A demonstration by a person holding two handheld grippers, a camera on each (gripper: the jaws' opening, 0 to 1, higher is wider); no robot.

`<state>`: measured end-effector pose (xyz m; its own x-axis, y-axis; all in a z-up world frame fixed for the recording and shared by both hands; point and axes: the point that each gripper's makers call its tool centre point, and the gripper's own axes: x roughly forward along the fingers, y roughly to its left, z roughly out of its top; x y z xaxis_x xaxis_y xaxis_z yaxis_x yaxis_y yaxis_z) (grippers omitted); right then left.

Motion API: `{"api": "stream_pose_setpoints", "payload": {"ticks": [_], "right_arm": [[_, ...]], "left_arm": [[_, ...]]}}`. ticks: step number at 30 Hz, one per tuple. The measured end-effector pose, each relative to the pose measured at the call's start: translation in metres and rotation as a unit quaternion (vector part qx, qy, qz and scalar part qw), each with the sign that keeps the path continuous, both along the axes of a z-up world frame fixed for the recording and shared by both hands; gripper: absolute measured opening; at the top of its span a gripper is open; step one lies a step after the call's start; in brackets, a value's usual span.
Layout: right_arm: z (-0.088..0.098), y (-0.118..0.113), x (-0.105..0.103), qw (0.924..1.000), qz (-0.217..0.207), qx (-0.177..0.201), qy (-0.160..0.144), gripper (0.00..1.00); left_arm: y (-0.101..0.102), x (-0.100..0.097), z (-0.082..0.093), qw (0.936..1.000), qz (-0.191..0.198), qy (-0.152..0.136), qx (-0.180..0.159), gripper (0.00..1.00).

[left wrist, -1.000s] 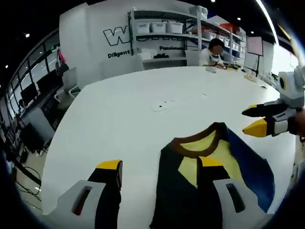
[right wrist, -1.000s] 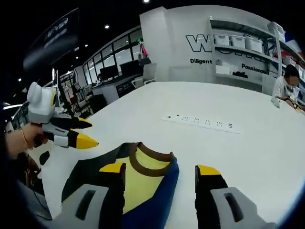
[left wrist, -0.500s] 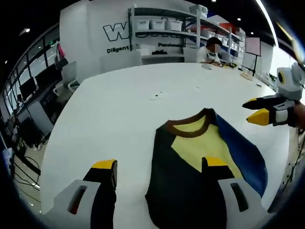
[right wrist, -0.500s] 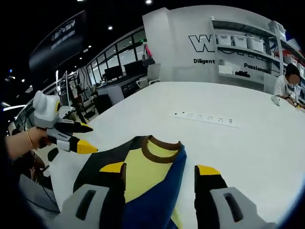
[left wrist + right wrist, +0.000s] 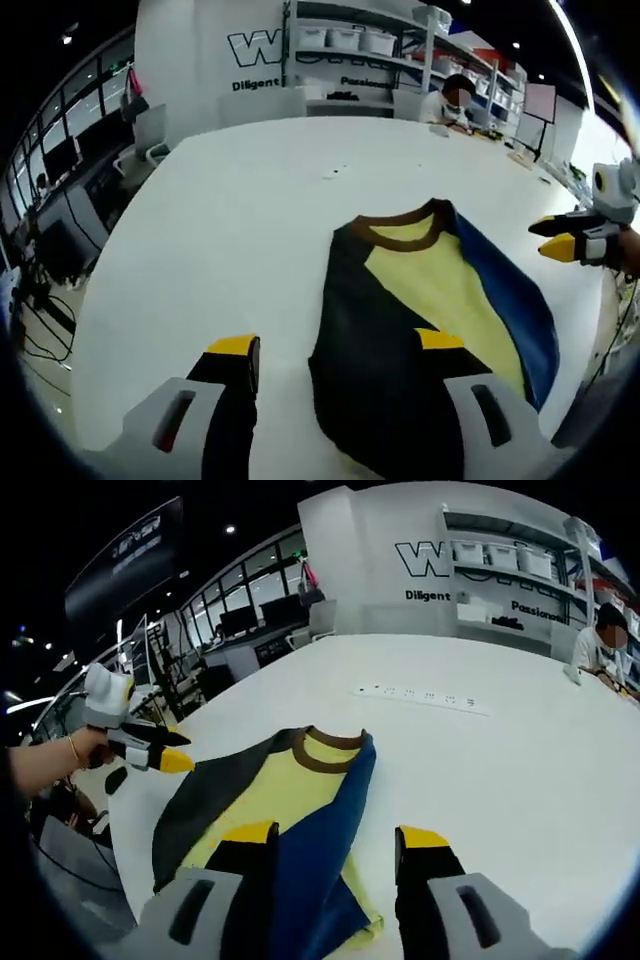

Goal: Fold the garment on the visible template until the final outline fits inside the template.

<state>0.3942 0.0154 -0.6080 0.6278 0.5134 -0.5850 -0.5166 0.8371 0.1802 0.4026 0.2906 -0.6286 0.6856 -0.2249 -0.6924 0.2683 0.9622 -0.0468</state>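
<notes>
A: What does the garment (image 5: 430, 330) look like?

B: It is a soft sleeveless top, lying flat and smooth on the glossy white bench (image 5: 240, 210). It has a pale yellow centre, a dark charcoal panel down one side, a blue panel down the other, and a brown ribbed collar (image 5: 400, 218) that forms a rounded arc at the end far from both tongs.

A: Where does it lie relative to the tongs?

B: In the left gripper view, it lies just ahead of the left tongs (image 5: 338, 352), which are spread apart and gripping nothing. One yellow-tipped jaw is over the dark panel, the other over bare bench. In the right gripper view, the right tongs (image 5: 336, 836) are also parted and empty, with the garment (image 5: 270, 800) beneath the near jaw and the blue edge running between the tips.

A: What does one view show that the other lacks?

B: The right gripper view shows a hand (image 5: 55, 755) holding the left tongs (image 5: 165, 752) beside the charcoal edge, and a long white strip (image 5: 425, 695) on the bench beyond the collar. The left gripper view shows the right tongs (image 5: 560, 236) off the blue side.
</notes>
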Motion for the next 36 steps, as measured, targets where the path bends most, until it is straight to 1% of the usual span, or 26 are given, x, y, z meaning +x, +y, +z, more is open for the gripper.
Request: {"api": "stream_pose_setpoints", "payload": {"ticks": [1,3,4,6,8,11,13,16,18,19,20,22,25,28,33,34,36], "right_arm": [[-0.003,-0.002,-0.002,1.0000,0.000,0.000,0.005,0.43],[-0.013,-0.012,-0.008,0.9999,-0.005,-0.006,0.015,0.42],[-0.016,-0.015,-0.009,0.9998,-0.008,-0.008,0.018,0.42],[-0.022,-0.022,-0.012,0.9994,-0.017,-0.011,0.027,0.39],[-0.025,-0.025,-0.013,0.9994,-0.016,-0.021,0.023,0.37],[-0.033,-0.027,-0.019,0.9989,-0.005,-0.035,0.032,0.35],[-0.042,-0.028,-0.023,0.9976,0.014,-0.059,0.034,0.34],[-0.049,-0.022,-0.027,0.9966,0.030,-0.065,0.040,0.32],[-0.056,-0.020,-0.030,0.9938,0.052,-0.088,0.042,0.31],[-0.058,-0.019,-0.031,0.9931,0.057,-0.093,0.043,0.29],[-0.059,-0.017,-0.032,0.9929,0.059,-0.094,0.044,0.27],[-0.061,-0.016,-0.034,0.9927,0.060,-0.093,0.047,0.21],[-0.064,-0.019,-0.031,0.9921,0.054,-0.102,0.049,0.19],[-0.066,-0.019,-0.029,0.9921,0.050,-0.104,0.049,0.15],[-0.063,-0.017,-0.028,0.9922,0.050,-0.105,0.047,0.05],[-0.062,-0.016,-0.029,0.9920,0.055,-0.105,0.042,0.01],[-0.061,-0.016,-0.030,0.9921,0.056,-0.104,0.042,0.00]], "left_arm": [[0.000,0.000,-0.001,1.0000,0.000,0.000,-0.002,0.61],[0.001,-0.004,-0.007,0.9999,0.001,0.013,0.000,0.60],[0.001,-0.004,-0.007,0.9999,0.000,0.012,0.000,0.59],[0.004,-0.005,-0.013,0.9998,0.009,0.021,-0.001,0.55],[0.003,-0.006,-0.015,0.9997,0.009,0.024,-0.004,0.53],[0.002,-0.006,-0.019,0.9996,0.006,0.029,-0.003,0.53],[0.000,-0.007,-0.022,0.9994,0.002,0.034,0.000,0.52],[-0.001,-0.006,-0.028,0.9993,0.001,0.038,0.005,0.50],[0.000,-0.004,-0.035,0.9990,0.005,0.044,0.004,0.47],[0.000,-0.006,-0.037,0.9987,0.006,0.050,0.002,0.45],[-0.001,-0.005,-0.038,0.9989,0.007,0.047,0.000,0.44],[-0.002,-0.005,-0.040,0.9987,0.001,0.050,0.006,0.44],[-0.005,-0.002,-0.039,0.9989,-0.011,0.043,0.014,0.44],[-0.006,0.001,-0.041,0.9988,-0.012,0.045,0.016,0.42],[-0.011,0.003,-0.045,0.9984,-0.017,0.050,0.019,0.34],[-0.012,0.004,-0.045,0.9984,-0.018,0.051,0.020,0.33],[-0.013,0.005,-0.046,0.9983,-0.017,0.049,0.024,0.30]]}}
